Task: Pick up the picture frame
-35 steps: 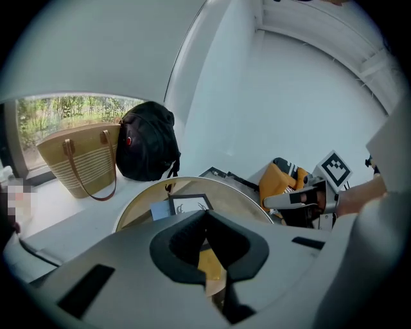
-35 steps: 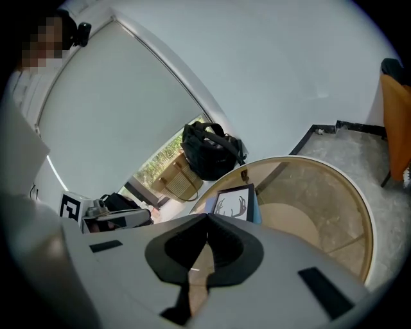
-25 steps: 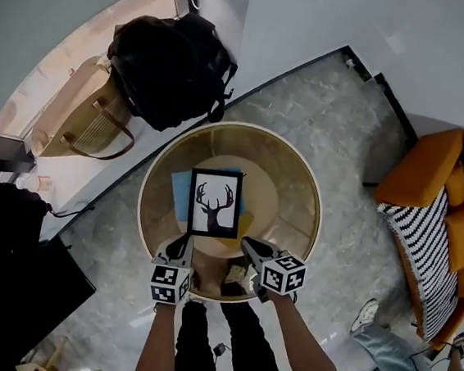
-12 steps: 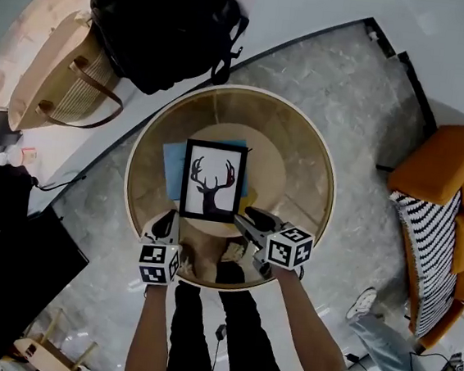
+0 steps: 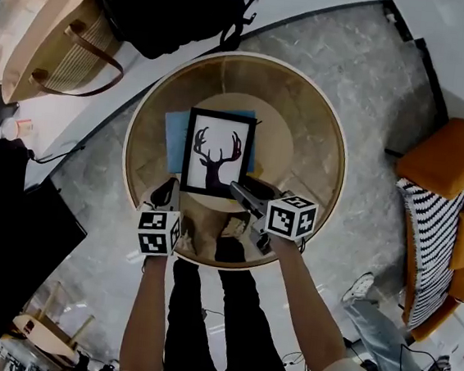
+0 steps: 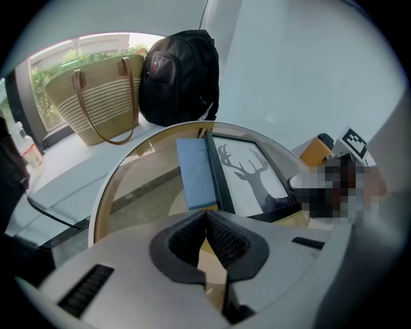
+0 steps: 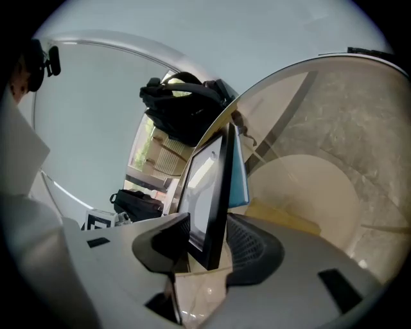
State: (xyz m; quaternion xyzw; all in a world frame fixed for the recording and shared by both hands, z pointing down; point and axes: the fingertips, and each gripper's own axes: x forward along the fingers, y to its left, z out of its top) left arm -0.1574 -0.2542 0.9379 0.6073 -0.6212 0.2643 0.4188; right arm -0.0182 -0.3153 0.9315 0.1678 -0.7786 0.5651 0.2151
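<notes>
Head view: frame (image 5: 215,152) is lying on the counter (image 5: 319,140) over a blue sheet (image 5: 176,130). Right tool (image 5: 238,190), just opening wide, is straddling its near corner; left tool (image 5: 166,188) is hanging beside, closed.

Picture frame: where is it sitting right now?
Head view: the picture frame lies flat at the round table's centre, atop a blue book; its near-right corner sits between the right gripper's jaws, which have just been opening.

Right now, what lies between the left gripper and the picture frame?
Only bare glass tabletop separates left gripper from picture frame, in the head view.
</notes>
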